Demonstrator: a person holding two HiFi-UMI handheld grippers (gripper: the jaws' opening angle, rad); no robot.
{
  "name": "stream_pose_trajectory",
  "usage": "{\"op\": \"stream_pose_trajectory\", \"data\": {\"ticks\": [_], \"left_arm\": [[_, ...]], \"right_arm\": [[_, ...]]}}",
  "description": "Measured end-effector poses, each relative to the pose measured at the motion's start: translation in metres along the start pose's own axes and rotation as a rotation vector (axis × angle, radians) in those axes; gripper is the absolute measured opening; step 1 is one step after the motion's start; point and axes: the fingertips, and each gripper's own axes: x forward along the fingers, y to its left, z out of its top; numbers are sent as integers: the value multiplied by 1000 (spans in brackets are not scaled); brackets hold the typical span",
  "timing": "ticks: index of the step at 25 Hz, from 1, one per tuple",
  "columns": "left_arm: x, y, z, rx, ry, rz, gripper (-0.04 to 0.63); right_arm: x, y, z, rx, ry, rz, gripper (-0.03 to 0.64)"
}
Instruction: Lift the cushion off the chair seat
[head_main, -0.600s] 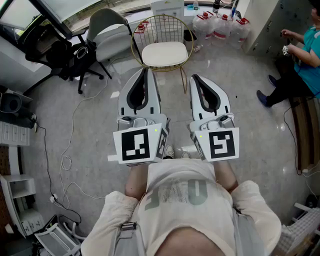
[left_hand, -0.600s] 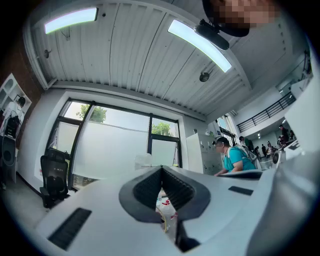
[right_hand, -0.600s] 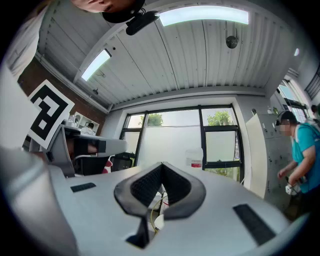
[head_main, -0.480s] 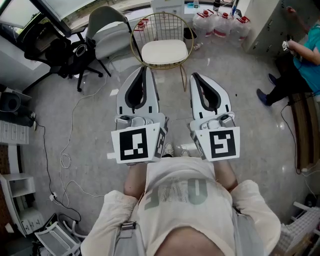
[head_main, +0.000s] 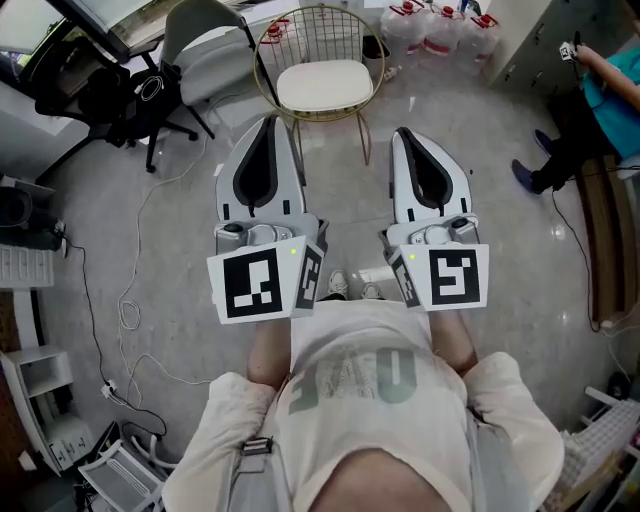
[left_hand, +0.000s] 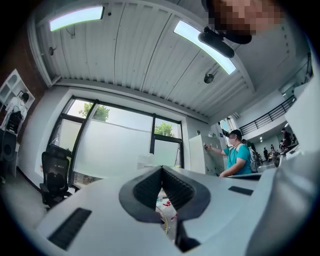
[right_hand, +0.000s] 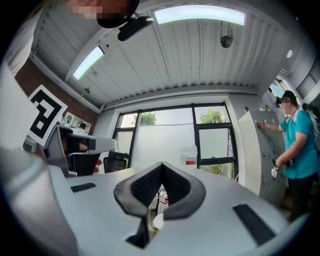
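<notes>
A cream cushion (head_main: 322, 85) lies on the seat of a gold wire chair (head_main: 316, 33) at the top middle of the head view. My left gripper (head_main: 270, 119) is held level in the air, its tips just short of the chair's left front corner. My right gripper (head_main: 403, 132) hangs beside it, off the chair's right front corner. Both grippers are shut with nothing between their jaws, and neither touches the cushion. In the left gripper view the left gripper (left_hand: 162, 168) has its dark pads meeting at the tip. The right gripper view shows the right gripper (right_hand: 161, 164) closed the same way.
A grey chair (head_main: 203, 48) and a black office chair (head_main: 95, 98) stand left of the wire chair. Water bottles (head_main: 432, 24) sit behind it. A person in a teal top (head_main: 607, 92) stands at the right. Cables (head_main: 135, 268) trail over the grey floor.
Both grippers have moved forward toward the wire chair and a little further apart. The person at the right has raised an arm.
</notes>
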Motion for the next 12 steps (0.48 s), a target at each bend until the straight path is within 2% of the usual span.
{"op": "stream_pose_trajectory", "data": {"ticks": [6,12], "left_arm": [[6,28,-2,3,-6,-11,12],[23,64,-28,-37,16,-13,14]], "right_arm": [[20,15,-5,-7,0,7,17],[39,24,-32,-105,66,-30,17]]}}
